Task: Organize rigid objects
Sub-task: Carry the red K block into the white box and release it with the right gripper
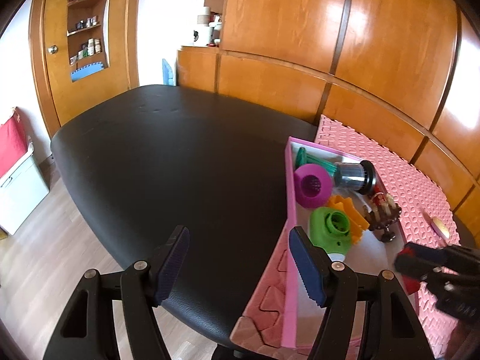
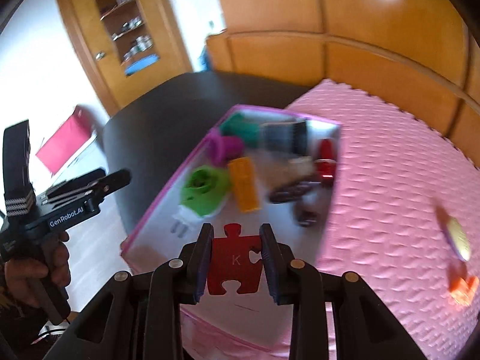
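My right gripper [image 2: 237,262] is shut on a red puzzle piece [image 2: 232,262] marked K and holds it over the near end of the pink box [image 2: 156,207]. The box holds a green round part [image 2: 204,190], an orange block [image 2: 244,184], a purple part [image 2: 223,147], a dark cylinder [image 2: 283,135] and other small items. In the left wrist view the box [image 1: 290,210] is at the right, and the right gripper [image 1: 432,267] with the red piece shows over its near right side. My left gripper [image 1: 240,265] is open and empty over the black table [image 1: 168,162], just left of the box.
A pink foam mat [image 2: 390,162] lies under and right of the box. On it lie a yellow-and-purple disc [image 2: 457,238] and an orange piece [image 2: 463,289]. Wooden wall panels [image 1: 300,45] stand behind the table. The floor drops away at the left.
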The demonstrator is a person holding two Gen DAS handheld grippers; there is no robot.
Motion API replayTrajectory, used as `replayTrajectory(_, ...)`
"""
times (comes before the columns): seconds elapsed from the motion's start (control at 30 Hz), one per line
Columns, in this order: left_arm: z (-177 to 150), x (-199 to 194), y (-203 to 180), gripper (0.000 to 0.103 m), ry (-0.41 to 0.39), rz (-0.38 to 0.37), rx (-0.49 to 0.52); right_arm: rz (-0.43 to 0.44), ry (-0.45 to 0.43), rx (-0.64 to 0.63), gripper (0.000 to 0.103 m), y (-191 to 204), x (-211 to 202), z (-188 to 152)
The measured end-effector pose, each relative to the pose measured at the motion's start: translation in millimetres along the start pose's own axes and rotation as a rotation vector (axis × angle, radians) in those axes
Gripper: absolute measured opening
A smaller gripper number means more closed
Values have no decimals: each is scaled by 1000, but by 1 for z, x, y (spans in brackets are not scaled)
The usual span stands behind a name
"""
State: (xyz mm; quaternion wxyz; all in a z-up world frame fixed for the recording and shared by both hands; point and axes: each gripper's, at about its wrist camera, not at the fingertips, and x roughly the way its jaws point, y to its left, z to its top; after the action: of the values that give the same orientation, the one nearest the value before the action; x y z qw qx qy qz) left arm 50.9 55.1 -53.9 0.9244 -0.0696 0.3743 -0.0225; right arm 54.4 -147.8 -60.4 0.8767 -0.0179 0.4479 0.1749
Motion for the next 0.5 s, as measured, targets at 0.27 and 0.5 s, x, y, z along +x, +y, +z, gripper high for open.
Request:
replayTrajectory(0.27,-4,4,8,69,12,6,-13,-36,67,34,31,9,47,10)
replayTrajectory(0.5,-9,6,8,69,24,6,-8,-80,95,88,33,-1,73,8)
